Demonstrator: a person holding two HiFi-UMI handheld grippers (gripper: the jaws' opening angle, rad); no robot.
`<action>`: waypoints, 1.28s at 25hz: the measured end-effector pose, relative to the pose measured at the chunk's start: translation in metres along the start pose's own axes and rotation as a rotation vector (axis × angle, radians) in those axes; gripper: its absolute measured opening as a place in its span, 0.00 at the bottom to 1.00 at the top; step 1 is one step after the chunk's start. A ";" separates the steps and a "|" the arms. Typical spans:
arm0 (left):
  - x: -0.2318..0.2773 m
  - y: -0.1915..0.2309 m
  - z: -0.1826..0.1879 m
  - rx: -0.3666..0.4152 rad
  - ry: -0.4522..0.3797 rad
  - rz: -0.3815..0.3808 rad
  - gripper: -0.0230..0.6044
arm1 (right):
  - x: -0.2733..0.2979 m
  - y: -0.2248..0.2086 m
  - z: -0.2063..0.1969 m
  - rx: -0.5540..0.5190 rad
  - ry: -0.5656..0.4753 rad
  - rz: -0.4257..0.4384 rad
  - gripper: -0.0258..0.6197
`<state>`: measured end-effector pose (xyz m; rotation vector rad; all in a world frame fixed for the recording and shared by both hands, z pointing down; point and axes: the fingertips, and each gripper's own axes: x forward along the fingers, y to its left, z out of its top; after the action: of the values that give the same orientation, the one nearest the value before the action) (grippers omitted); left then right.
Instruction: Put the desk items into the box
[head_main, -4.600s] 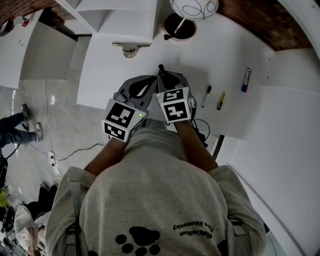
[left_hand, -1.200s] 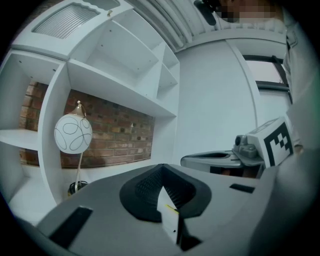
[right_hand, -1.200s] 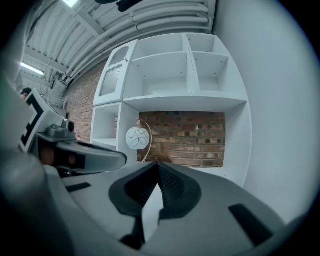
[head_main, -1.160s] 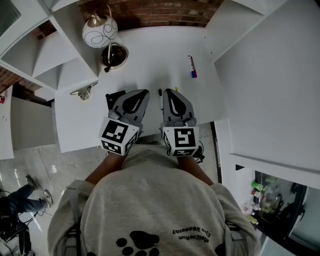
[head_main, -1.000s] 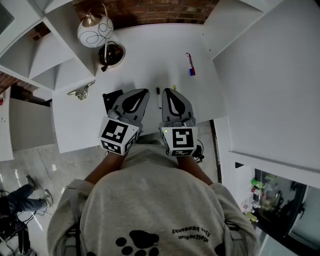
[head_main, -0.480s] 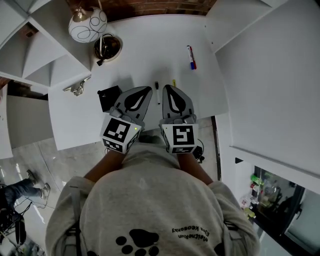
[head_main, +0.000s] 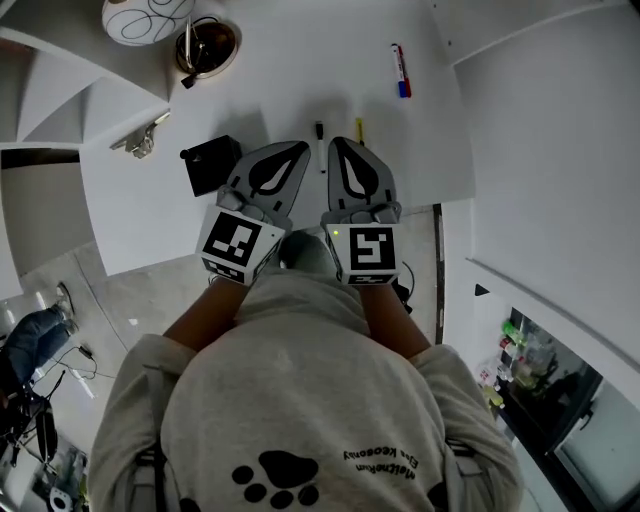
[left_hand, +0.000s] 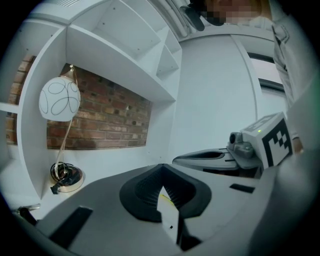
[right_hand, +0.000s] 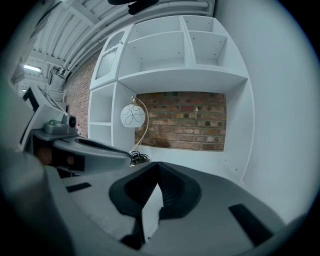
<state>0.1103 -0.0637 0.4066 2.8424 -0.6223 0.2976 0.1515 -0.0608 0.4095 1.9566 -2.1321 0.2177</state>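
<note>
Both claws shut tight, nothing held: L gripper and R gripper side by side over the white desk. Black pen lies btwn their tips, yellow pen just beside, small black box nr the L one. Risk: closed tips could nudge the thin pens, rolling them away.

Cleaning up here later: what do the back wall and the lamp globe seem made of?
Back wall: bare brick, matte, reddish-brown blocks with pale mortar lines. Lamp globe: smooth white, glass or plastic, which is unclear; thin dark looping lines drawn over it.
</note>
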 end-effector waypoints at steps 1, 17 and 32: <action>0.002 0.001 -0.005 -0.008 0.007 0.001 0.05 | 0.003 -0.001 -0.003 0.013 0.007 0.002 0.06; 0.020 0.016 -0.055 -0.074 0.086 0.036 0.05 | 0.034 -0.004 -0.074 0.033 0.166 0.021 0.07; 0.032 0.026 -0.087 -0.149 0.181 0.055 0.05 | 0.050 -0.003 -0.125 0.094 0.349 0.049 0.07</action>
<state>0.1144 -0.0775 0.5023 2.6228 -0.6568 0.4904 0.1598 -0.0750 0.5431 1.7598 -1.9711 0.6291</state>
